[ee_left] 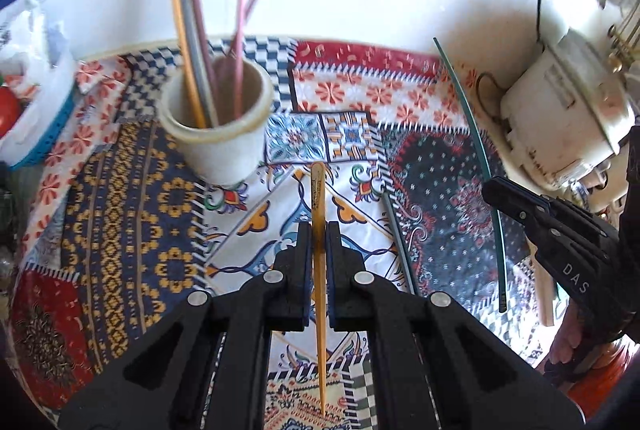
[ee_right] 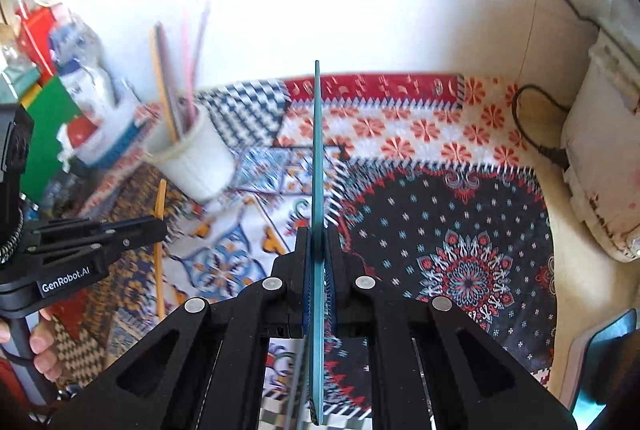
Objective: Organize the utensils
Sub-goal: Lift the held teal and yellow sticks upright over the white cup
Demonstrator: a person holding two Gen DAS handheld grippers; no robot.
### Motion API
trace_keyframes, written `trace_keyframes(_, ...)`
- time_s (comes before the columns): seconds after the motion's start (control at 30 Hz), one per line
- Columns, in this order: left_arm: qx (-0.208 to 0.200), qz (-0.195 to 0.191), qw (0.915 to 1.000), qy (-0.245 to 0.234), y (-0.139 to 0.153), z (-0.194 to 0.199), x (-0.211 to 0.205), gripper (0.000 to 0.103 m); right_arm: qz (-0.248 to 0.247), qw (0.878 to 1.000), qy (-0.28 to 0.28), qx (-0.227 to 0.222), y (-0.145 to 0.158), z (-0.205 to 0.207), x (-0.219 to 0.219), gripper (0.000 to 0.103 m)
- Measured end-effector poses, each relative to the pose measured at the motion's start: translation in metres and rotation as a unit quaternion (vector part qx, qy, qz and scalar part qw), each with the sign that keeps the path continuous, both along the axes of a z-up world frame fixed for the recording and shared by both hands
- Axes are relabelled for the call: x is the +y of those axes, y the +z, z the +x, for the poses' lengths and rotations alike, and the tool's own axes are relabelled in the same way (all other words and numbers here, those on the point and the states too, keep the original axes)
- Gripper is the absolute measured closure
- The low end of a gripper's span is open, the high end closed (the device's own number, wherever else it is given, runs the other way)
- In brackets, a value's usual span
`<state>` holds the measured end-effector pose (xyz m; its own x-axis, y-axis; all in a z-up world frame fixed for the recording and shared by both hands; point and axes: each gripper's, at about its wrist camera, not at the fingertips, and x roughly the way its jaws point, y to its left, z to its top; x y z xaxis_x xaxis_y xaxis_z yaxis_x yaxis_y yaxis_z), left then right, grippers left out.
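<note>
My left gripper point(ee_left: 319, 230) is shut on a yellow chopstick point(ee_left: 318, 189) and holds it above the patterned cloth, a short way in front of the cream cup point(ee_left: 218, 145). The cup holds several coloured chopsticks point(ee_left: 192, 29). My right gripper point(ee_right: 319, 236) is shut on a teal chopstick point(ee_right: 317, 149) that points up and away. In the left wrist view the right gripper point(ee_left: 494, 189) and its teal chopstick point(ee_left: 468, 109) are at the right. In the right wrist view the left gripper point(ee_right: 160, 226), the yellow chopstick point(ee_right: 160, 197) and the cup point(ee_right: 196, 157) are at the left.
A grey chopstick point(ee_left: 394, 230) lies on the patchwork cloth point(ee_left: 120, 213) right of my left gripper. A white appliance point(ee_left: 560, 117) with a black cord stands at the right. Bottles and a white basket point(ee_left: 36, 109) crowd the left edge. A white wall is behind.
</note>
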<state>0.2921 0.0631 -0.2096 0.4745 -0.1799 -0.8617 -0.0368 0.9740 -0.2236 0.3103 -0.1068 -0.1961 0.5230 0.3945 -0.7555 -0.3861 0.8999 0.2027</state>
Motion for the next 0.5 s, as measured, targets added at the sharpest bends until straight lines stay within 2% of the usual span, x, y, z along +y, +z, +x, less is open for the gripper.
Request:
trace_keyframes(0.17,-0.033,-0.019,0.9990,0.024,0.030,-0.016,0.017,0.099,0.023,0.999,0.007,-0.028,0.026,-0.010,0.007,0.097)
trace_keyframes(0.5,-0.096,-0.007,0.9935,0.061,0.080,-0.028,0.043,0.099,0.056,0.995,0.030,-0.073,0.062,-0.011,0.034,0.097)
